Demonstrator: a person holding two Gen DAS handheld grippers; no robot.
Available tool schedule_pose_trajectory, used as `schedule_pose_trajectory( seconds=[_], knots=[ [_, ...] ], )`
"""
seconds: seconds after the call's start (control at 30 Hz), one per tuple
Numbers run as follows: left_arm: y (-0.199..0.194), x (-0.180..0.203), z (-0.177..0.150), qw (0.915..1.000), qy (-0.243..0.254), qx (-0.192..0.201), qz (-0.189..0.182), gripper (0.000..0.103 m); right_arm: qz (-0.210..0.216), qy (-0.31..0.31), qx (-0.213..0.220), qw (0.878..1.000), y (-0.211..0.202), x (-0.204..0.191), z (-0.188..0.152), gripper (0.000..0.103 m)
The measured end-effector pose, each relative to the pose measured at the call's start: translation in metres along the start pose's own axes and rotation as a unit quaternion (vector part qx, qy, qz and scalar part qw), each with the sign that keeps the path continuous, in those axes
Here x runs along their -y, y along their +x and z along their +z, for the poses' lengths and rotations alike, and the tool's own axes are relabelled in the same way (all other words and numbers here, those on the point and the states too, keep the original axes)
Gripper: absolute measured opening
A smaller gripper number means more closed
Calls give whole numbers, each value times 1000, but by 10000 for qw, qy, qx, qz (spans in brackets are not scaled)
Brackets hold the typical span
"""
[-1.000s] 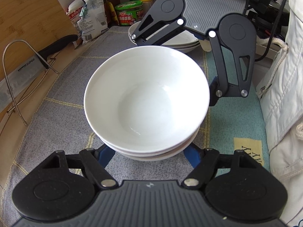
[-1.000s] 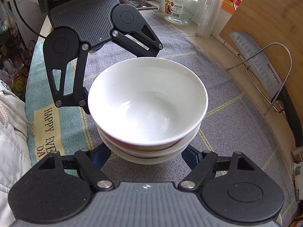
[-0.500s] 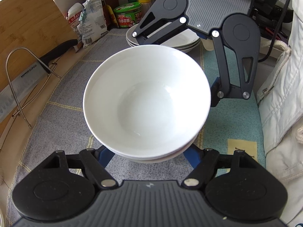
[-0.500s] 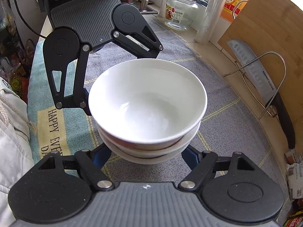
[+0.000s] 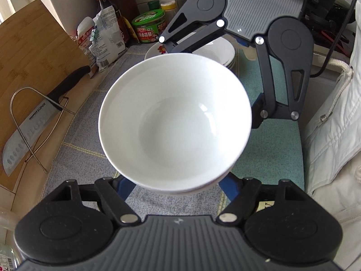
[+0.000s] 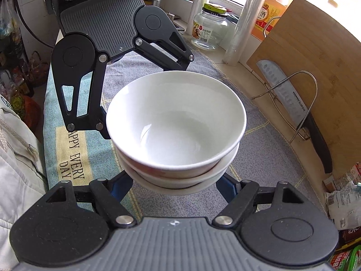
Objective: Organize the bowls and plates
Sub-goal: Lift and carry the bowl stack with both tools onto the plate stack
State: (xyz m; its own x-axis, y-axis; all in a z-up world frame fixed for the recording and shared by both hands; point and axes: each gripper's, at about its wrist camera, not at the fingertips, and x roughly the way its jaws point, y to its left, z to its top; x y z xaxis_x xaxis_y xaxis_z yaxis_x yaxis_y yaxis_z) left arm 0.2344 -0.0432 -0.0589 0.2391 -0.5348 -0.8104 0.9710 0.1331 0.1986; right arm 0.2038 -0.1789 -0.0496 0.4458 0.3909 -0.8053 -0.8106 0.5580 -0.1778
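A stack of white bowls (image 5: 174, 122) is held between my two grippers, lifted above the cloth; it also shows in the right wrist view (image 6: 176, 131). My left gripper (image 5: 174, 183) grips the stack's base from one side, its fingertips hidden under the bowls. My right gripper (image 6: 176, 185) grips it from the opposite side and shows across the bowls in the left wrist view (image 5: 255, 52). The left gripper shows likewise in the right wrist view (image 6: 112, 52). A stack of white plates (image 5: 221, 49) sits on the cloth behind the bowls.
A bamboo cutting board (image 5: 33, 54) with a cleaver (image 5: 29, 131) in a wire stand (image 5: 38, 117) lines the counter's side. Bottles, a green tin (image 5: 149, 28) and food bags stand beyond the plates. A glass jar (image 6: 209, 29) stands at the other end.
Both grippers have lifted the bowl stack higher off the cloth and carried it toward the plates. The grip on the bowls is unchanged.
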Motion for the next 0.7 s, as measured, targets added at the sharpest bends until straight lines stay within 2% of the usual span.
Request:
schedule_pose_trajectory(
  seconds=[0.3, 0.7],
  knots=[
    [22, 14, 55, 9993, 331, 106, 105, 78, -328, 103, 58, 9994, -37, 24, -38, 84],
    [78, 11, 125, 9941, 1004, 403, -119, 78, -968, 609, -182, 9933, -70, 65, -99, 84]
  ],
)
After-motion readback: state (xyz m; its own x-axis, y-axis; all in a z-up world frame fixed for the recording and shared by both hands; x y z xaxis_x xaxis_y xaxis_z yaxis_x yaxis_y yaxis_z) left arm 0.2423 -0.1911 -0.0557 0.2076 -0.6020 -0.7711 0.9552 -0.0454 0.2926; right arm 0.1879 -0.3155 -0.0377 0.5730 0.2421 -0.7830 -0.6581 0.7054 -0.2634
